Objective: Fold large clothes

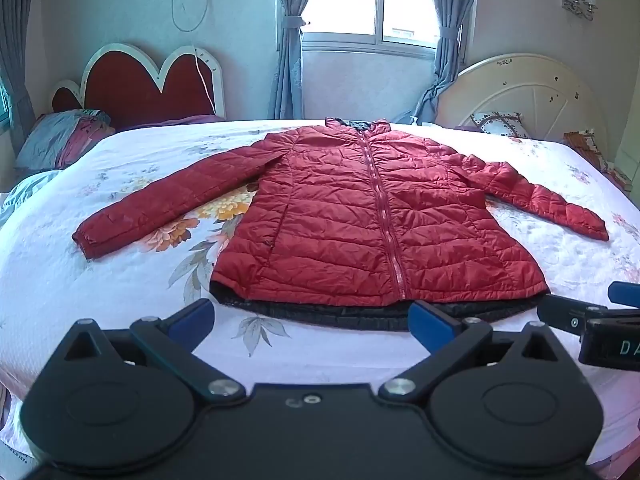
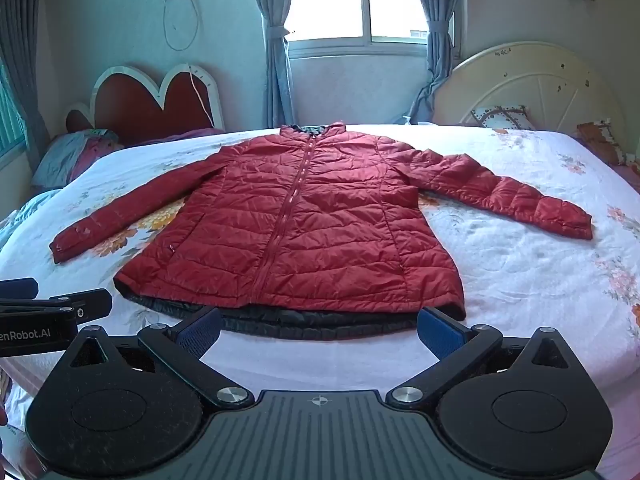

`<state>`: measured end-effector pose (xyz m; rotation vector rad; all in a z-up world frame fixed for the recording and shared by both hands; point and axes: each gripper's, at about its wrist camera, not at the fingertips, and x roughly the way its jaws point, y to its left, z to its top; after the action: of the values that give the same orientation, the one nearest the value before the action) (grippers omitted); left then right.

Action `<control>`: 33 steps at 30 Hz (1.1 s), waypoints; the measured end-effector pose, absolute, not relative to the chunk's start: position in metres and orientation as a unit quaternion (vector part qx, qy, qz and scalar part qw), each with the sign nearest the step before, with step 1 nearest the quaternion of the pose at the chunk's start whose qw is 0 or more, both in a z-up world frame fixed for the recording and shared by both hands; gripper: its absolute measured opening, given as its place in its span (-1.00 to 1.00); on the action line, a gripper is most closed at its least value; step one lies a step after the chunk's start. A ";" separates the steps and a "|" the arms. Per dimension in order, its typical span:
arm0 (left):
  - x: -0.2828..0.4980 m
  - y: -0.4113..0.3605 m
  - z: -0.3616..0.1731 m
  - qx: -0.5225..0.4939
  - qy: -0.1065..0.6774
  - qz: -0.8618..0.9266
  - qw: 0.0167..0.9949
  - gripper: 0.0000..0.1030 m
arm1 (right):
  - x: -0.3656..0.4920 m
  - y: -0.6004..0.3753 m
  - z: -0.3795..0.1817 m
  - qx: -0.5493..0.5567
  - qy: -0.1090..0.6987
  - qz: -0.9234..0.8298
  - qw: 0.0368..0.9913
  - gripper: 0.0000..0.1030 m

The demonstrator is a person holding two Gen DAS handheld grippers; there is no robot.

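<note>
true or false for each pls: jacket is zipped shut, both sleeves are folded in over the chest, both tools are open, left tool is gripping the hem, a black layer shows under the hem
1. The red jacket is zipped shut: true, the zipper runs closed from collar to hem.
2. Both sleeves are folded over the chest: false, the left sleeve and right sleeve lie spread out on the bedspread.
3. Both tools are open: true, the left tool and right tool both have jaws wide apart.
4. The left tool grips the hem: false, it holds nothing and sits short of the hem.
5. A black layer shows below the hem: true.
</note>
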<state>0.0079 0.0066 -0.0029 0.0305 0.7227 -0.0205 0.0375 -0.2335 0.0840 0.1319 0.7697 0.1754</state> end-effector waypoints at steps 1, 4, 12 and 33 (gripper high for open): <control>0.006 0.007 -0.003 0.014 0.353 -0.010 0.936 1.00 | 0.038 -0.232 0.083 0.065 0.374 0.085 0.921 1.00; 0.006 0.008 -0.003 0.012 0.352 -0.009 0.936 1.00 | 0.041 -0.231 0.083 0.064 0.375 0.085 0.921 1.00; 0.008 0.011 -0.002 0.012 0.353 -0.008 0.936 1.00 | 0.043 -0.237 0.085 0.070 0.375 0.086 0.920 1.00; 0.013 0.010 0.001 0.015 0.350 -0.007 0.936 1.00 | 0.045 -0.237 0.087 0.064 0.374 0.088 0.921 1.00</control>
<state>0.0132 0.0104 0.0006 0.0298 0.7162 -0.0141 0.0450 -0.2366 0.0871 0.1324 0.7673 0.1815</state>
